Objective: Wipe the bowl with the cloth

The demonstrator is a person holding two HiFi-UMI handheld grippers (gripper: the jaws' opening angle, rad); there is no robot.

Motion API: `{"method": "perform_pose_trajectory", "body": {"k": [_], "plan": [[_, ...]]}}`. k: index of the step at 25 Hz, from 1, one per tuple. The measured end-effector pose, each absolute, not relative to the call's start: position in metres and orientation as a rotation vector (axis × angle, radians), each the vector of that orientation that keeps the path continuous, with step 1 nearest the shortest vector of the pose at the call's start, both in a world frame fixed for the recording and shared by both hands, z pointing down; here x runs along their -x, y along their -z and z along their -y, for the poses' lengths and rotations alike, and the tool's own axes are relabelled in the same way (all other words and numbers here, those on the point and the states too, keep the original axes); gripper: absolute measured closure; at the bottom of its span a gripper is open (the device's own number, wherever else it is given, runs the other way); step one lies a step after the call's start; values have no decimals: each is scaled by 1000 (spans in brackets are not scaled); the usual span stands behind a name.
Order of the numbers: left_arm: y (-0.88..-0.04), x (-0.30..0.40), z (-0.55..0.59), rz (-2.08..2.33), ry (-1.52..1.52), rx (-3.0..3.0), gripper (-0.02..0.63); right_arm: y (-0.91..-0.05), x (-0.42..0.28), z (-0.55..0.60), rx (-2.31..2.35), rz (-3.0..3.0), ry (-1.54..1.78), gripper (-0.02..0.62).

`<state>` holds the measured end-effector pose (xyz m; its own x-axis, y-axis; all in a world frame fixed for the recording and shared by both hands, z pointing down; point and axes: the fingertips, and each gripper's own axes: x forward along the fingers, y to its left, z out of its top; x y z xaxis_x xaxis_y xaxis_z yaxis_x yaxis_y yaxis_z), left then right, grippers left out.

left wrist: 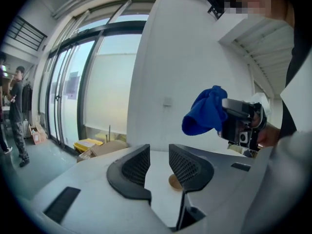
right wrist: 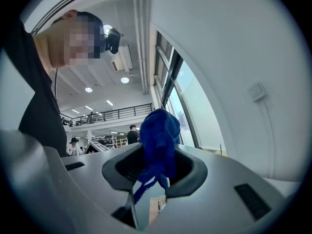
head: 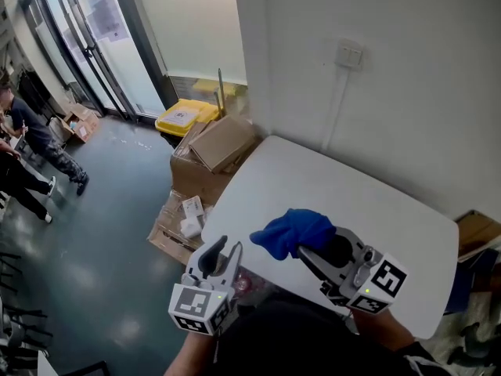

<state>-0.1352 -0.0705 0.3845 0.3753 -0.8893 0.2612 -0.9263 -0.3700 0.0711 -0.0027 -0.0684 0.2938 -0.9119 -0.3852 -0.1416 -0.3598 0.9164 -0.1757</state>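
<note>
My right gripper (head: 301, 249) is shut on a blue cloth (head: 293, 232), which bunches up out of its jaws above the near side of the white table (head: 352, 202). The right gripper view shows the cloth (right wrist: 158, 135) pinched between the two pads, with threads hanging down. My left gripper (head: 225, 249) hangs at the table's near left edge, jaws apart and empty. In the left gripper view the cloth (left wrist: 204, 111) and right gripper (left wrist: 239, 121) are up to the right. A small tan round thing (left wrist: 174, 182) shows low through the left jaws' gap. A pale translucent thing (head: 243, 282), perhaps the bowl, lies beside the left gripper.
Cardboard boxes (head: 223, 143) and a yellow bin (head: 184, 116) stand on the floor past the table's far left corner. A white wall with a socket (head: 350, 55) runs behind the table. People (head: 31, 135) stand far left by the glass doors.
</note>
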Motion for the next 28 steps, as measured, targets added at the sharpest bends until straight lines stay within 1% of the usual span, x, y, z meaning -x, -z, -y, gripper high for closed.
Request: {"method": "perform_pose_trajectory", "body": {"k": [7,13,28], "plan": [[-340,175,44,1799,-197,-2417,496,-281,25,59,509,-2913,196,484],[-330,201,38,1879,-187,-2372,514,-286,33,62,524,-2922,221,485],[-328,196,35,1868,-183,-2384,517,-288,32,64,546,-2930,214,485]]}}
